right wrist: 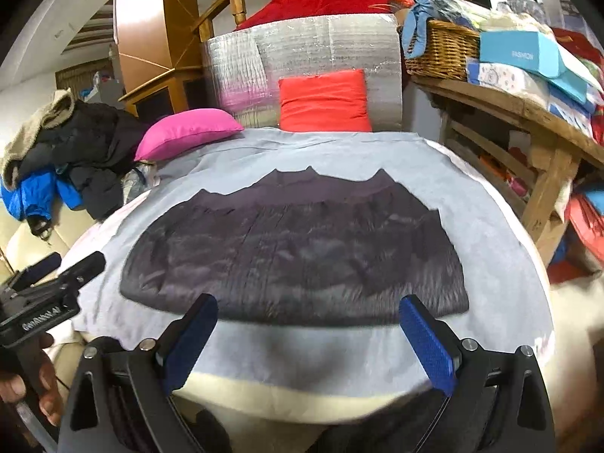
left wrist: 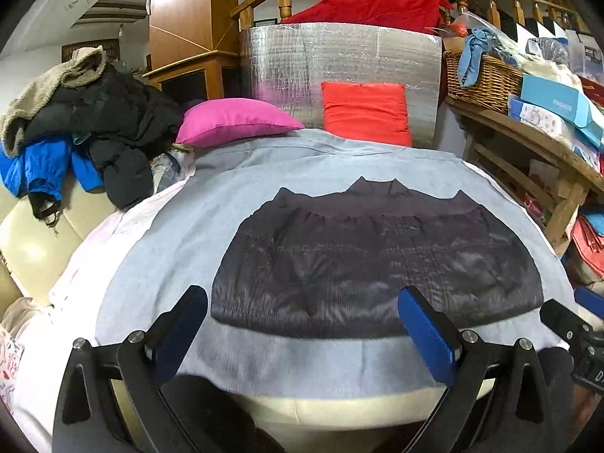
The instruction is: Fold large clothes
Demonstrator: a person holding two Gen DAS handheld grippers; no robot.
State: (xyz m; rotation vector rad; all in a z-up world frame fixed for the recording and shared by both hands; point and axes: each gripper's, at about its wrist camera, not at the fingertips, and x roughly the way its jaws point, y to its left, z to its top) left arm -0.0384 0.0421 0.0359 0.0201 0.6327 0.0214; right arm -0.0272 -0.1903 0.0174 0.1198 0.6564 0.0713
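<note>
- A dark quilted jacket (left wrist: pixel 377 264) lies spread flat in the middle of a grey sheet (left wrist: pixel 181 234) that covers what looks like a sofa or bed
- Beyond the jacket, a pink cushion (left wrist: pixel 234 119) and an orange cushion (left wrist: pixel 366 111) rest against a silver foil panel (left wrist: pixel 339 60)
- To the left of the jacket a heap of other clothes (left wrist: pixel 94 128) waits on a cream armrest; I would guess those are still to be done
- The jacket looks laid out and smoothed, but I see no fold in it yet, so the folding itself seems barely begun
- The left gripper (left wrist: pixel 302 330) hangs just short of the jacket's near hem, fingers spread wide, holding nothing
- The right gripper (right wrist: pixel 309 334) hovers likewise at the near hem, wide open and empty
- Whether the sleeves are tucked under or folded in I cannot tell; only jagged points show along the far edge
- The near edge of the sheet is cut off by the gripper frames, and the right view is blurred there
</note>
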